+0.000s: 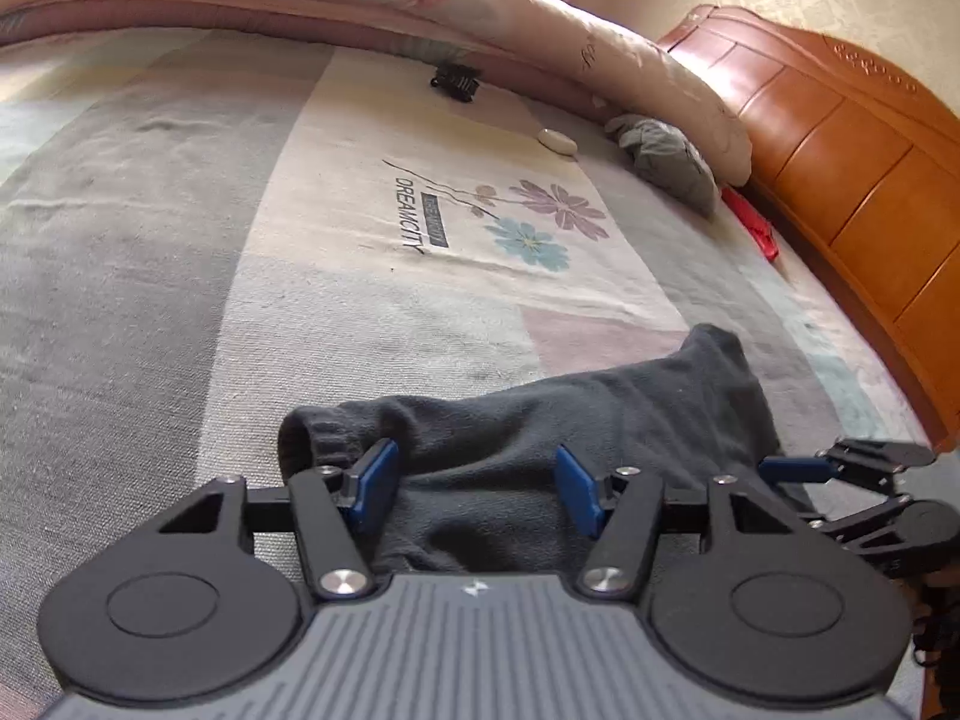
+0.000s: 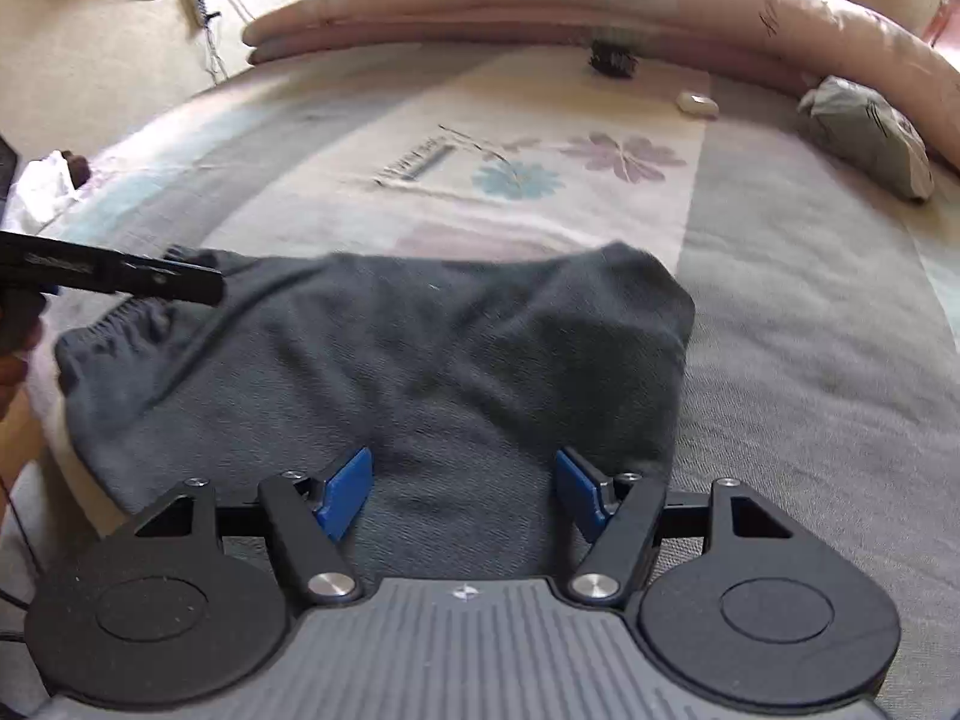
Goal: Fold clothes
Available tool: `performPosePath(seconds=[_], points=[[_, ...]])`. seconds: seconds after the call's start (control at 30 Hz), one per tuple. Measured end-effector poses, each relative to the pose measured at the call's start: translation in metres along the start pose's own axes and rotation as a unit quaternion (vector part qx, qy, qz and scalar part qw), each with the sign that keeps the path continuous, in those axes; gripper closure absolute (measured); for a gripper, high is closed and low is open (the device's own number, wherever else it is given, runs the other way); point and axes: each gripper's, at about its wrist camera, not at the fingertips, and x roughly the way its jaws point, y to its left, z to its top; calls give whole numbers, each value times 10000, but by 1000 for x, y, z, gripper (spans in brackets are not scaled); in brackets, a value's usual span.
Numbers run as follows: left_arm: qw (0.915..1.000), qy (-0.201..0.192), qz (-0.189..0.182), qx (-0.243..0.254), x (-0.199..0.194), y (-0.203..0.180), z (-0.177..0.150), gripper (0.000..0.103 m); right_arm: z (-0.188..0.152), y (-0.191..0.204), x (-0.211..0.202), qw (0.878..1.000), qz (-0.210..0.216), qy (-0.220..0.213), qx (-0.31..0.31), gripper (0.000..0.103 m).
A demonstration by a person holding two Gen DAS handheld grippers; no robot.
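A dark grey garment (image 1: pixel 540 420) with a ribbed cuff (image 1: pixel 318 438) lies bunched on the striped bed sheet (image 1: pixel 180 276). My left gripper (image 1: pixel 474 471) stands open over its near edge, blue pads apart, the left pad beside the cuff and cloth lying loose between them. In the right wrist view the same garment (image 2: pixel 420 348) spreads wide, its elastic end (image 2: pixel 114 330) at the left. My right gripper (image 2: pixel 462 474) is open above the garment's near part, pads clear of the cloth. The other gripper's fingers (image 2: pixel 150 279) reach in from the left over the elastic end.
A folded floral quilt (image 1: pixel 360 6) lines the far side of the bed. Near it lie a black hair clip (image 1: pixel 456 81), a small white case (image 1: pixel 558 141) and a grey bundle (image 1: pixel 666 159). A red item (image 1: pixel 753 222) sits by the wooden headboard (image 1: pixel 840 150).
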Motion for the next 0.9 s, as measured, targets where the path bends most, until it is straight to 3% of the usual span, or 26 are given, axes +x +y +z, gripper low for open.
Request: performPosePath(seconds=[0.17, 0.3, 0.37, 0.43, 0.53, 0.63, 0.7, 0.8, 0.9], points=[[9999, 5, 57, 146, -18, -14, 1, 44, -6, -5, -10, 9999, -14, -43, 131, 29], [9980, 155, -446, 426, -25, -35, -12, 36, -10, 3, -22, 9999, -49, -81, 65, 28], [9974, 332, -346, 534, -22, -38, -23, 33, -15, 5, -25, 10000, -69, -58, 38, 26], [9972, 571, -79, 468, -16, -32, -33, 37, -22, 3, -26, 9998, -187, 8, 6, 25], [9980, 440, -100, 443, -28, -35, -33, 39, -25, 2, -37, 9998, -143, -75, 70, 25], [9968, 318, -170, 712, -39, -50, -30, 33, -27, 1, -47, 9997, -47, -166, 147, 25], [9955, 468, -163, 810, -33, -55, -33, 32, -30, 2, -45, 9998, 23, -97, 144, 25], [9944, 805, 173, 660, -19, -50, -40, 35, -39, 2, -41, 9999, -81, 33, 112, 24], [9954, 712, 231, 605, -23, -56, -33, 34, -43, 1, -49, 9999, 10, -40, 139, 24]])
